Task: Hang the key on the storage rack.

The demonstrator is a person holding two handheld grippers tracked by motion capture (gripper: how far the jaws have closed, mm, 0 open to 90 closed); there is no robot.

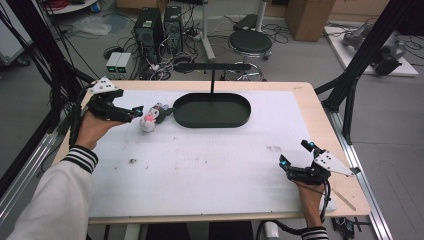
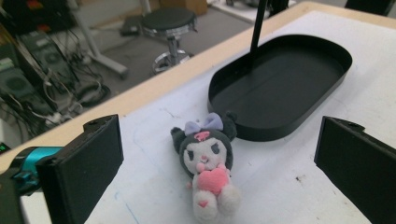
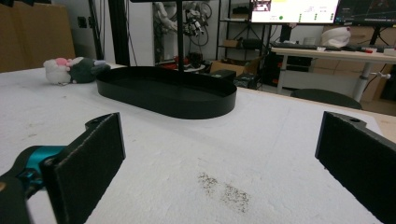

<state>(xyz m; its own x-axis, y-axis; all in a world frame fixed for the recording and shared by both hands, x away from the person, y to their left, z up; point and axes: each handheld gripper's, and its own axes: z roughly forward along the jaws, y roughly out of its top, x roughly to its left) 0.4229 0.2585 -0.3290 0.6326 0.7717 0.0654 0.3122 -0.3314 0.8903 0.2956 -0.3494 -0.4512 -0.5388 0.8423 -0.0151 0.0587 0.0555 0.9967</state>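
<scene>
So, from the high view I have the left gripper (image 1: 136, 113) at about ten o'clock on the white mat (image 1: 200, 165), its tips just beside the plush toy (image 1: 151, 118). The toy lies on the mat right at the nine o'clock end of the black oval tray (image 1: 212, 111), touching or nearly touching its rim; I cannot tell which. My right gripper (image 1: 295, 155) rests far off at four o'clock, well apart from both.

In the left gripper view, the jaws stand wide, one at each side of the picture, and the plush toy (image 2: 206, 166) lies face up between them, a little ahead, with nothing gripped. The black oval tray (image 2: 280, 88) sits beyond at one o'clock, empty, a thin post rising from its far side.

In the right gripper view, the jaws are wide too and hold nothing. The tray (image 3: 166, 91) lies ahead at eleven o'clock, with the toy (image 3: 74, 69) past its far end.

I judge the work barely begun: the toy is approached but not yet grasped, and the grasp, the lift and, likely, the placing in the tray are all left.
</scene>
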